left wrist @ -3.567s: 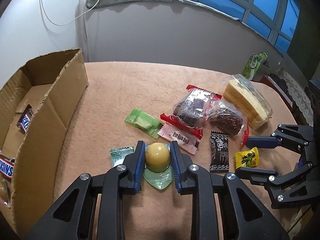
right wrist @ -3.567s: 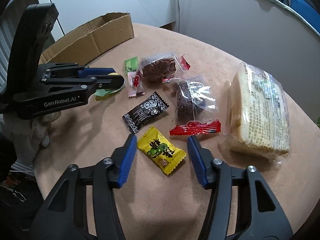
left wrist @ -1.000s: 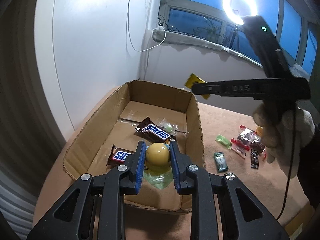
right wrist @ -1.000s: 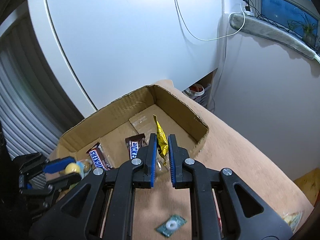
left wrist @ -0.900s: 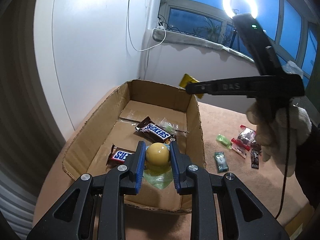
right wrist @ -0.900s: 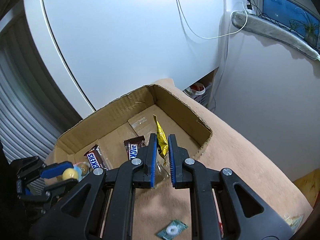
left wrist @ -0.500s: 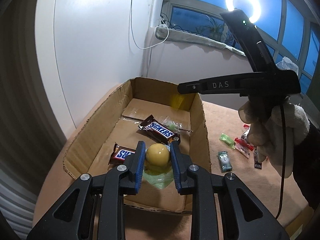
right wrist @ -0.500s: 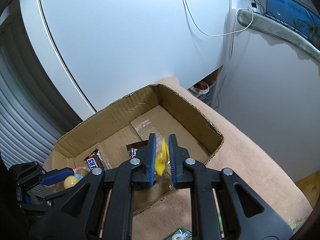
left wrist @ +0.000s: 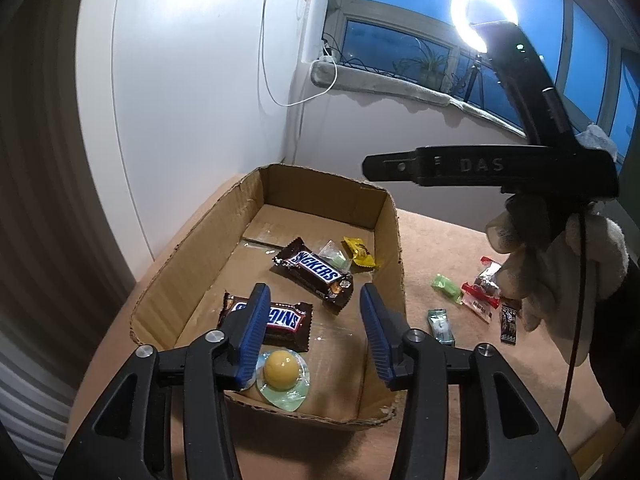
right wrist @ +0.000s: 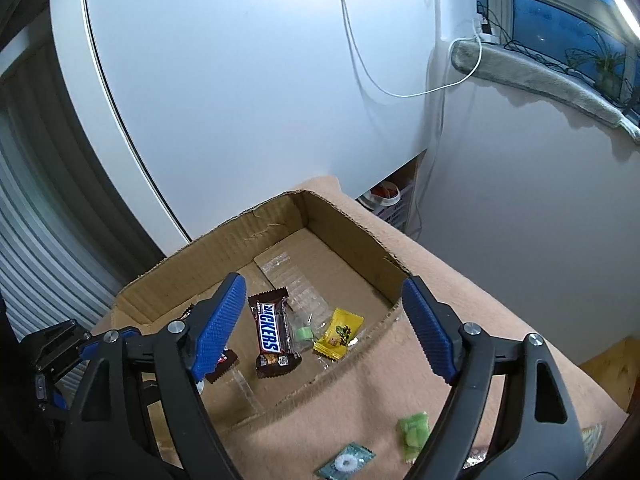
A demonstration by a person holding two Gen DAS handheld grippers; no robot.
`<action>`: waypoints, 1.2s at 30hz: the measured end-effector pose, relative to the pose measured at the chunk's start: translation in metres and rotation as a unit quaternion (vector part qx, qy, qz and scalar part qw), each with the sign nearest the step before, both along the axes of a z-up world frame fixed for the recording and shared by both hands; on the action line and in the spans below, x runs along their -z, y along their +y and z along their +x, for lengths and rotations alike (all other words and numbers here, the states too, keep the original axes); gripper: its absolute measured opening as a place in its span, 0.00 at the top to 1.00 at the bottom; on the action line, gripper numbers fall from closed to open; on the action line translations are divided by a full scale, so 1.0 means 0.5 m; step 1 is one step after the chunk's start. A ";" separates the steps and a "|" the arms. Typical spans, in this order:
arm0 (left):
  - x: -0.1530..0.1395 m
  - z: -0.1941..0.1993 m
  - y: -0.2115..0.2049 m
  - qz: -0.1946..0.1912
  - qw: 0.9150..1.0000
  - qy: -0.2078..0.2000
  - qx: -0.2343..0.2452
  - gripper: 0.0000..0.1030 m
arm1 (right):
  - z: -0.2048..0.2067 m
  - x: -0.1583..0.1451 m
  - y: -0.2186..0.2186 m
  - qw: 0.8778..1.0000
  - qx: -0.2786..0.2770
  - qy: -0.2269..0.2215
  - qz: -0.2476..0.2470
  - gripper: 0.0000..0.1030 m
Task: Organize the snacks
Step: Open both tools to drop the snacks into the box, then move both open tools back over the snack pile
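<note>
Both claws opening over box point(left wrist: 394, 216), nothing pinched: left claw point(left wrist: 314, 334) above jelly point(left wrist: 281, 372) at lower centre; right claw point(right wrist: 320, 328) above yellow candy point(right wrist: 338, 334); best lifted straight clear

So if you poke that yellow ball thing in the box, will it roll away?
Probably not far. The yellow ball sits in a flat greenish wrapper that spreads around it like a skirt, which should stop rolling. It looks small, so likely light. The smooth, round dome might slip between the left gripper pads, whose jaws are opening.

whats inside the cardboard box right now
In the cardboard box: two Snickers bars, a yellow candy, a clear-wrapped green sweet and a yellow jelly cup. Gripper fingers hide part of the floor.
</note>
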State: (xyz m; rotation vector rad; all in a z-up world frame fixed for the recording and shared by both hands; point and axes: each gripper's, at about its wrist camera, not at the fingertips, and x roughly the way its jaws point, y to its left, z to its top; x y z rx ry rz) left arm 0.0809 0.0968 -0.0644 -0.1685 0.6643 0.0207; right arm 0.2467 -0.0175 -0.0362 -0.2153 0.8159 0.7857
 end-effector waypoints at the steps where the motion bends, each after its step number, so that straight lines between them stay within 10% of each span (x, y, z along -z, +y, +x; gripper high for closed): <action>1: -0.002 -0.001 -0.001 -0.001 1.000 -0.001 0.001 0.54 | -0.003 -0.004 -0.007 1.000 0.001 -0.001 0.002 0.19; 19: -0.032 -0.020 -0.112 0.002 0.999 -0.025 0.045 0.54 | -0.092 -0.056 -0.294 0.997 0.071 -0.018 0.032 0.19; 36: 0.019 0.012 -0.276 -0.011 0.989 0.013 0.148 0.59 | -0.153 0.075 -0.458 0.991 0.125 0.042 -0.008 0.23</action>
